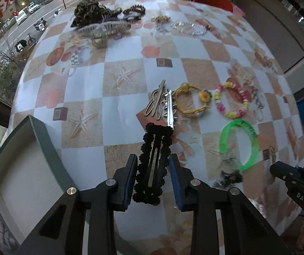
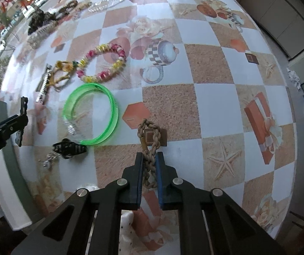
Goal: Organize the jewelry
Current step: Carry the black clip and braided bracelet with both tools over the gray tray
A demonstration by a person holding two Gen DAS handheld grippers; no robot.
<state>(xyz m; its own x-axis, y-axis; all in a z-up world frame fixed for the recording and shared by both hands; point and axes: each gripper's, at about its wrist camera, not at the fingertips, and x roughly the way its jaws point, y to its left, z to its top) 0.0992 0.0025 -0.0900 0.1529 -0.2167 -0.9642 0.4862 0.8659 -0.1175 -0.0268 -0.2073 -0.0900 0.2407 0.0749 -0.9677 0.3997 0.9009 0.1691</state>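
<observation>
Left gripper (image 1: 153,176): pinching black scalloped hair clip (image 1: 153,161), jaws half apart.
Right gripper (image 2: 149,177): nearly closed on braided tan cord (image 2: 148,148); lifted, seemingly.
Green bangle (image 2: 92,114): at 10 o'clock.

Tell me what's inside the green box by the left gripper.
The green box shows only its bare pale lining; no jewelry is visible. The left gripper arm covers its near corner, and the frame cuts off its left edge.
</observation>
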